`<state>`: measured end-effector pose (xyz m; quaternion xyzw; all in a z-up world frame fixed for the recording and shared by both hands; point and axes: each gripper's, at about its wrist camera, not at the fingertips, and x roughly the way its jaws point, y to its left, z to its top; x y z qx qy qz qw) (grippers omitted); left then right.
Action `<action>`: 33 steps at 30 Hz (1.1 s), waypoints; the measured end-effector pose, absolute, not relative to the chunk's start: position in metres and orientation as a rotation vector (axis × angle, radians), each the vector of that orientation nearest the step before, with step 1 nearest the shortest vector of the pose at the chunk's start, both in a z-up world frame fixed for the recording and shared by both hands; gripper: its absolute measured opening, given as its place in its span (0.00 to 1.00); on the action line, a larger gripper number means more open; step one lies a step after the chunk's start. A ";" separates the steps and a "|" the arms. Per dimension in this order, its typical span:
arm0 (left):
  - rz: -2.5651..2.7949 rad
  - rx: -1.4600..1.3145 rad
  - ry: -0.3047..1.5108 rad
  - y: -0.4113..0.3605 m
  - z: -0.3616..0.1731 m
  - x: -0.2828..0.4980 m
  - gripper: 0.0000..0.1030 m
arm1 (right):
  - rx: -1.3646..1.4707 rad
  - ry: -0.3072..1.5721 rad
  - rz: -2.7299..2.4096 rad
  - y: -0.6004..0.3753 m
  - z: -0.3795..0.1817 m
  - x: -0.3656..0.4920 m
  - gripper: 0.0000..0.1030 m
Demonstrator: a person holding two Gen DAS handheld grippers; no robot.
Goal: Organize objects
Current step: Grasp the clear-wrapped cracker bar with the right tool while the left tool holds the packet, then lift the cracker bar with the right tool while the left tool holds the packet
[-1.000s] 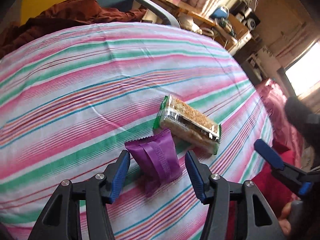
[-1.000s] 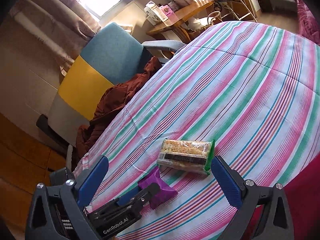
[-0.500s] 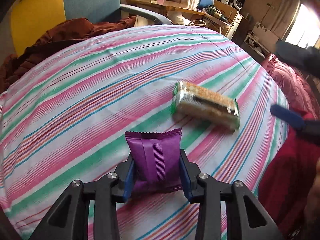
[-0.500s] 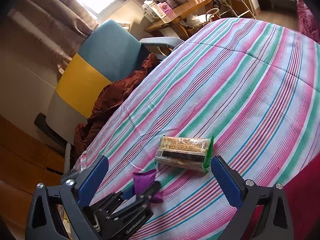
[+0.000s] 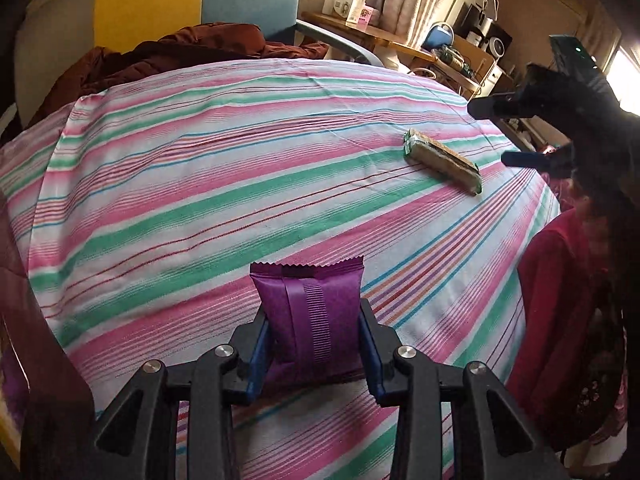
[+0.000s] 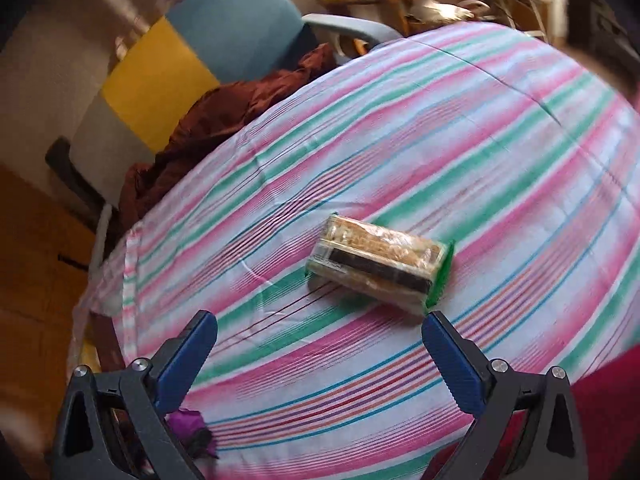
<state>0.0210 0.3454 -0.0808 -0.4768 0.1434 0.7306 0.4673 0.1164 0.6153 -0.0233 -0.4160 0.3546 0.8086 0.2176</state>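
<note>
The left tongs (image 5: 314, 344) grip a purple snack packet (image 5: 310, 320) across its width, one blue pad pressed to each side, so the packet stands upright between them with its crimped top edge pointing away from the wrist. Holding it by the flanks keeps the flat back seam facing the camera and leaves the lower end free to be set down first. Whether that lower end touches the striped sheet (image 5: 200, 184) cannot be told; the packet sits low over the near part of the bed.

The right tongs (image 6: 320, 344) stand wide with nothing between them, their pads spread to either side of the cracker pack (image 6: 380, 266), which lies flat on the sheet just ahead of them. The spread looks roomy enough to take the pack across its short side, so this is probably a line-up for a pick. From the left wrist view the same pack (image 5: 442, 160) lies far off to the right, with the right tool's dark body (image 5: 560, 96) hovering beside it.

The two items are well apart, and the stretch of sheet between them is bare, giving both hands free room. The sheet's edge falls away at the left, where a brown garment (image 5: 180, 52) is heaped against a blue and yellow chair (image 6: 192, 52). At the right the bed ends at red cloth (image 5: 556, 304). Soft, creased fabric may let a set-down item tilt.
</note>
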 end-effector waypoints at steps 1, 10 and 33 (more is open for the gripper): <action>1.792 -1.172 0.344 0.345 -0.081 0.021 0.38 | -1.193 0.903 2.261 0.616 -0.019 0.110 1.00; 1.776 -1.193 0.273 0.341 -0.084 0.017 0.37 | -1.662 0.269 2.228 0.624 -0.045 0.060 1.00; 1.897 -1.083 0.321 0.321 -0.082 0.041 0.37 | -1.735 0.202 2.395 0.493 -0.080 0.044 0.49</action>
